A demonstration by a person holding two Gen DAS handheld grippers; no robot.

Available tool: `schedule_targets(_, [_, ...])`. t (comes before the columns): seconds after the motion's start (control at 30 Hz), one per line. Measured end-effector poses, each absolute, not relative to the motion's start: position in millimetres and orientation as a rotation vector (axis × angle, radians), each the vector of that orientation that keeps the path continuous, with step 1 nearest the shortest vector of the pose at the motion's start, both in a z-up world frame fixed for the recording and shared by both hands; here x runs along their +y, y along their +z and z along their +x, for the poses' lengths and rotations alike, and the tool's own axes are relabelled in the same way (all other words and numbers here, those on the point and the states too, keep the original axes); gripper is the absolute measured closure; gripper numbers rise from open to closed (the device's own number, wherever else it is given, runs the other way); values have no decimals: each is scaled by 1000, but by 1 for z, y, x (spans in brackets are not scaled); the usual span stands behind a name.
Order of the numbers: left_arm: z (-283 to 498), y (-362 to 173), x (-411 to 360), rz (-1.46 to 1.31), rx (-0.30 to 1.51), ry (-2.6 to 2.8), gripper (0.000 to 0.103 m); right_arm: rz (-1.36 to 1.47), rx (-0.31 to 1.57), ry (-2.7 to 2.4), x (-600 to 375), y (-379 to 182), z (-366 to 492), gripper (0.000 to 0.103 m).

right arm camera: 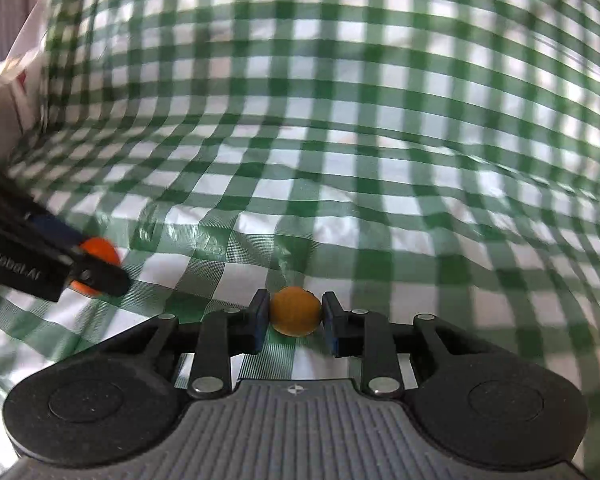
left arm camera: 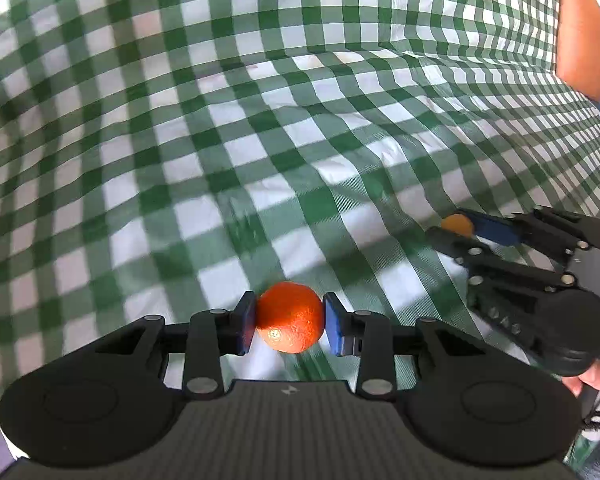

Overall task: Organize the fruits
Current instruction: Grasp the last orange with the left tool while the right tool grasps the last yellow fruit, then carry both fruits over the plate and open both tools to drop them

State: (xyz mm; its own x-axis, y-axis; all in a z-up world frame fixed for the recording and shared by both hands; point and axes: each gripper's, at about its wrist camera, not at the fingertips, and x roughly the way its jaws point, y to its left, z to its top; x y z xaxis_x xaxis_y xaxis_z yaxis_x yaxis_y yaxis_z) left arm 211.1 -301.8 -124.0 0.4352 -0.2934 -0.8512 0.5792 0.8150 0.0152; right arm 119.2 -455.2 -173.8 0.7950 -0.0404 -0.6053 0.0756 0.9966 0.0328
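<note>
1. while the left claw (left arm camera: 290, 322) hangs above the checked cloth (left arm camera: 260, 140), its blue pads (left arm camera: 334, 330) are clamped on a deep orange fruit (left arm camera: 290, 316) — one pad pressing each side.
2. right claw (right arm camera: 296, 314) grips a smaller, paler orange fruit (right arm camera: 296, 311) between its fingers, just above the green-and-white cloth.
3. both claws sit near each other — the right claw shows at the right edge of the left wrist view (left arm camera: 456, 228).

Domestic setting, likely a home dining area: surface (left arm camera: 260, 140) draped in a creased green-and-white gingham plastic tablecloth (right arm camera: 380, 160), small oranges (left arm camera: 290, 316) as produce, an orange-brown cushion-like item (left arm camera: 580, 36) at the far edge.
</note>
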Motion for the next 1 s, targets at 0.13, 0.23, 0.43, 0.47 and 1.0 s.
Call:
schedule_targets(0.13, [175, -101, -281, 324, 976, -515, 64, 79, 661, -78, -437, -152, 83, 74])
schedule_targets(0.23, [150, -83, -257, 306, 994, -481, 64, 72, 657, -61, -413, -134, 57, 74])
schedule_targets(0.43, [107, -49, -195, 282, 985, -412, 64, 89, 671, 9, -351, -103, 14, 74])
schedule_targets(0.47, [103, -45, -184, 275, 989, -405, 64, 97, 671, 23, -340, -100, 8, 74])
schedule_targets(1.0, [146, -78, -56, 226, 1041, -165, 62, -109, 711, 315, -179, -105, 65, 73])
